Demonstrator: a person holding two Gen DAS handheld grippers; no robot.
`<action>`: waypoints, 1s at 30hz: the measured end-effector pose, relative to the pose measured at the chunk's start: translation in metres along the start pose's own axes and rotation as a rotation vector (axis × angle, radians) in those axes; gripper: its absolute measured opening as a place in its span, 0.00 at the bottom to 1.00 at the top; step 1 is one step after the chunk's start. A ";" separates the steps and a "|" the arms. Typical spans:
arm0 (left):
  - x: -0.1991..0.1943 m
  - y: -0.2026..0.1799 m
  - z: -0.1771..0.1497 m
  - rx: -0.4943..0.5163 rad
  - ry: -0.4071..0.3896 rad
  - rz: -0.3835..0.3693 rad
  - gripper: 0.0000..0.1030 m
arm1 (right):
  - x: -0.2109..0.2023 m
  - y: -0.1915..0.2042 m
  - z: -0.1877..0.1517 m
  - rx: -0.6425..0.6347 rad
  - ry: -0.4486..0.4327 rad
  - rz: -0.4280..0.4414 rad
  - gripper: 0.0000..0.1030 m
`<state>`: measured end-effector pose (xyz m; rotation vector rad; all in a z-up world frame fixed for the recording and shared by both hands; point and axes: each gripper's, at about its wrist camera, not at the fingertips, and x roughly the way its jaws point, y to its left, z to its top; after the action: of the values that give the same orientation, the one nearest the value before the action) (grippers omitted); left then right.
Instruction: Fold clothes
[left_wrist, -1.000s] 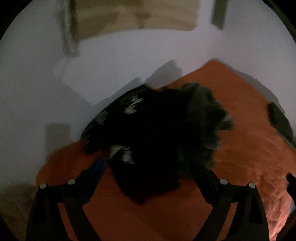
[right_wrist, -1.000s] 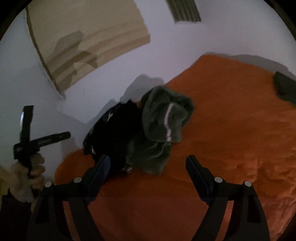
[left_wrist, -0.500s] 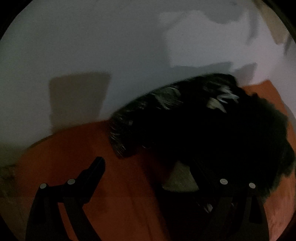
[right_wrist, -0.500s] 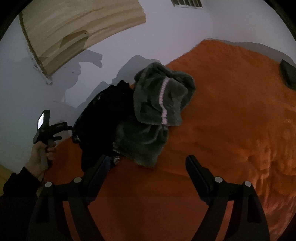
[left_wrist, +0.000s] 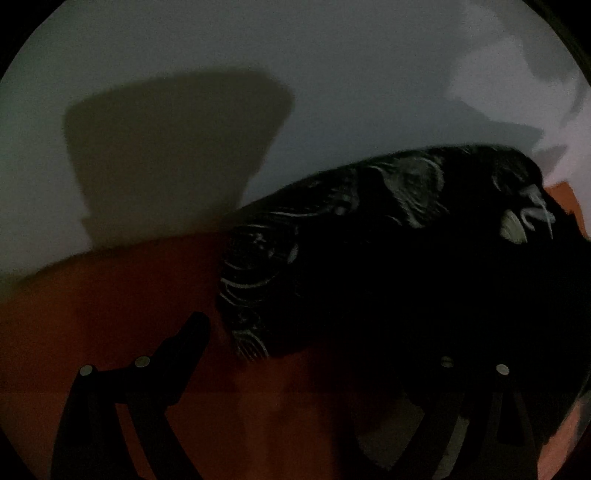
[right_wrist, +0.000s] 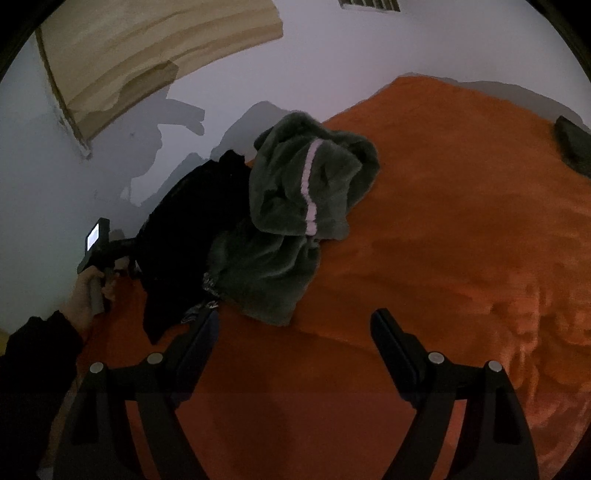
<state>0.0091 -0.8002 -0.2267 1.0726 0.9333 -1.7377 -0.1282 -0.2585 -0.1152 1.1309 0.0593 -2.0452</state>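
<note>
Left wrist view: the left gripper (left_wrist: 317, 332) points steeply down at the edge of an orange bedspread (left_wrist: 110, 314). Its jaws are closing, yet stand wide apart. The left finger shows clear at 7 o'clock over bare orange cloth; the right finger, at 5 o'clock, is lost against the dark cloth, so whether it touches cannot be told. A black garment with a pale swirling print (left_wrist: 369, 240) fills the frame from the centre out to 3 o'clock, its near edge hanging between the fingers but not pinched. A pale wall (left_wrist: 295, 55) takes the upper half, with a blocky shadow at 10 o'clock.

Right wrist view: the right gripper (right_wrist: 295, 328) hangs above the bedspread (right_wrist: 443, 221), jaws released and wide, with only orange cloth between them. The black garment (right_wrist: 184, 240) lies at 10 o'clock of centre, just beyond the left fingertip. Draped against it, at about 12 o'clock, is a grey-green fleece garment with a pale stripe (right_wrist: 295, 206). At 9 o'clock, a hand (right_wrist: 86, 291) in a dark sleeve holds the left gripper (right_wrist: 127, 245) at the black garment's far edge. A small dark folded item (right_wrist: 574, 146) rests at 2 o'clock. A tan curtain (right_wrist: 147, 48) hangs at 11 o'clock.
</note>
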 end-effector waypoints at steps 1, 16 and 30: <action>0.001 0.002 0.001 -0.015 -0.010 -0.013 0.72 | 0.005 0.003 -0.001 -0.001 0.005 0.006 0.80; -0.165 -0.081 -0.088 0.266 -0.410 -0.475 0.03 | 0.024 0.030 0.001 -0.077 0.027 0.002 0.72; -0.267 -0.162 -0.253 0.568 -0.358 -0.763 0.03 | 0.013 0.106 0.014 -0.322 -0.129 0.230 0.72</action>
<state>-0.0037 -0.4431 -0.0435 0.7139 0.6633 -2.8373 -0.0732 -0.3455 -0.0833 0.7680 0.1798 -1.8198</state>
